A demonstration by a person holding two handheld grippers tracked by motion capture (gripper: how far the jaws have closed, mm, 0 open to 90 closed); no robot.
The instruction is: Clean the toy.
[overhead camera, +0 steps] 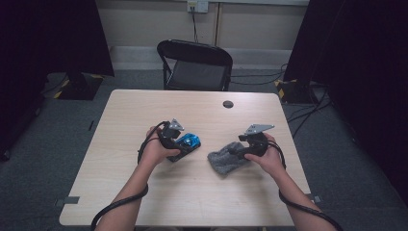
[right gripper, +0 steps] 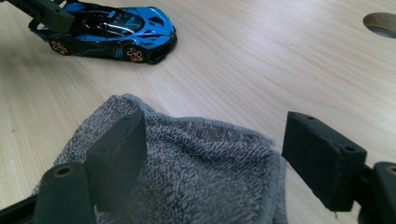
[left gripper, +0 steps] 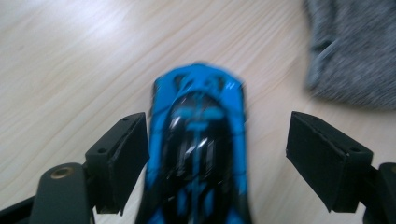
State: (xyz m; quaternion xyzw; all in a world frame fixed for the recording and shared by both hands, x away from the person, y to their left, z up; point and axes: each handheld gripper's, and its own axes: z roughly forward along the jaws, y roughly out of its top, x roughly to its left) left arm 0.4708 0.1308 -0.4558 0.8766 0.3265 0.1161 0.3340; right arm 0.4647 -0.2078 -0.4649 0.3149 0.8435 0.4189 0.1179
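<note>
A blue and black toy car (overhead camera: 188, 142) stands on the wooden table (overhead camera: 144, 110) left of centre. My left gripper (overhead camera: 180, 144) is open around its rear. In the left gripper view the car (left gripper: 198, 149) sits between the jaws, close against the left pad, with a wide gap to the right pad. A grey towel cloth (overhead camera: 223, 161) lies crumpled right of centre. My right gripper (overhead camera: 238, 151) is open over its right edge. In the right gripper view the cloth (right gripper: 196, 172) lies between and under the jaws, and the car (right gripper: 112, 35) stands beyond it.
A black folding chair (overhead camera: 195, 65) stands behind the table's far edge. A round cable hole (overhead camera: 228, 104) sits near the far middle of the tabletop. Dark curtains hang at both sides, and cables lie on the floor at the right.
</note>
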